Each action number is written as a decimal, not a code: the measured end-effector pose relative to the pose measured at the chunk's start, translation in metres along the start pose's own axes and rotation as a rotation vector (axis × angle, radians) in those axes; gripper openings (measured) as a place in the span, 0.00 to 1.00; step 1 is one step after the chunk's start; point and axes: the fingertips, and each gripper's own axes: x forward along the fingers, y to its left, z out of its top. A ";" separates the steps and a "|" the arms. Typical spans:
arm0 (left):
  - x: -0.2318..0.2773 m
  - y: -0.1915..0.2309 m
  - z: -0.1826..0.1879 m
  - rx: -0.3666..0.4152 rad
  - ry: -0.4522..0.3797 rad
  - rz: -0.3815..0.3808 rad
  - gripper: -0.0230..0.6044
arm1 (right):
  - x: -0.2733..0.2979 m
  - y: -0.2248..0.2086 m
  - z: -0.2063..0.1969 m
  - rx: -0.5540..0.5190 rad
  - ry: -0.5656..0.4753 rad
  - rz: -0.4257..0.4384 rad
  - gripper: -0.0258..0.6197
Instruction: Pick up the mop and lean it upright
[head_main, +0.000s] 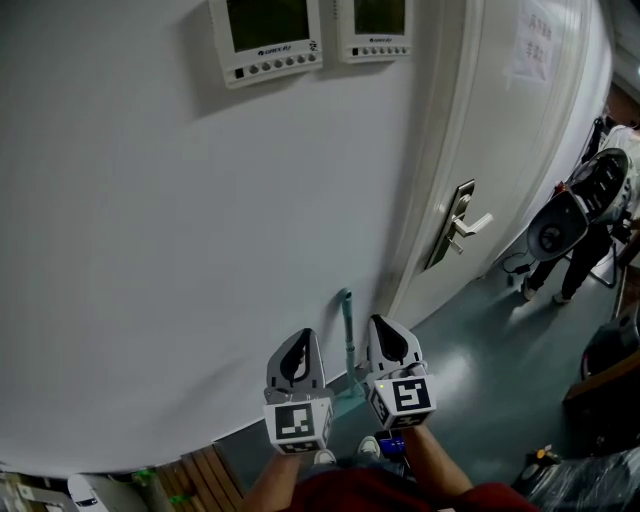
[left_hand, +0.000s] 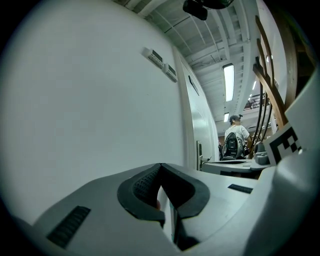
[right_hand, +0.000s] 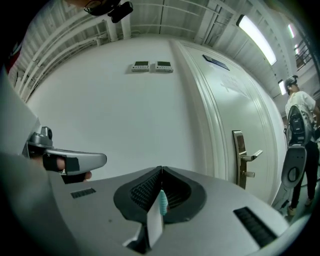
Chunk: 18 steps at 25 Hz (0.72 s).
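Note:
The mop (head_main: 347, 320) stands upright against the white wall (head_main: 150, 250), and only its pale shaft and teal top end show. In the head view it rises between my two grippers. Just left of it is my left gripper (head_main: 303, 335), and my right gripper (head_main: 378, 322) is just right of it. Both point level at the wall with their tips touching. In the right gripper view, the mop's teal end (right_hand: 162, 202) shows through the hollow behind the closed tips of the right gripper (right_hand: 161, 169). The left gripper (left_hand: 160, 165) is shut, with a thin strip of mop shaft (left_hand: 173, 222) in its hollow.
A white door with a metal lever handle (head_main: 462, 225) stands to the right of the mop. Two wall control panels (head_main: 268, 35) hang above. A person with a backpack (head_main: 590, 200) stands farther right on the dark green floor (head_main: 480, 370). Wooden slats (head_main: 195, 475) lie at lower left.

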 end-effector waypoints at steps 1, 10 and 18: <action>0.000 0.000 0.002 -0.006 -0.005 0.004 0.06 | 0.004 0.001 -0.004 0.000 0.013 0.009 0.05; 0.000 0.007 0.007 0.000 -0.021 0.029 0.06 | 0.034 0.006 -0.044 0.007 0.115 0.064 0.16; -0.008 0.009 0.003 0.022 -0.004 0.049 0.06 | 0.058 0.004 -0.072 -0.019 0.189 0.069 0.28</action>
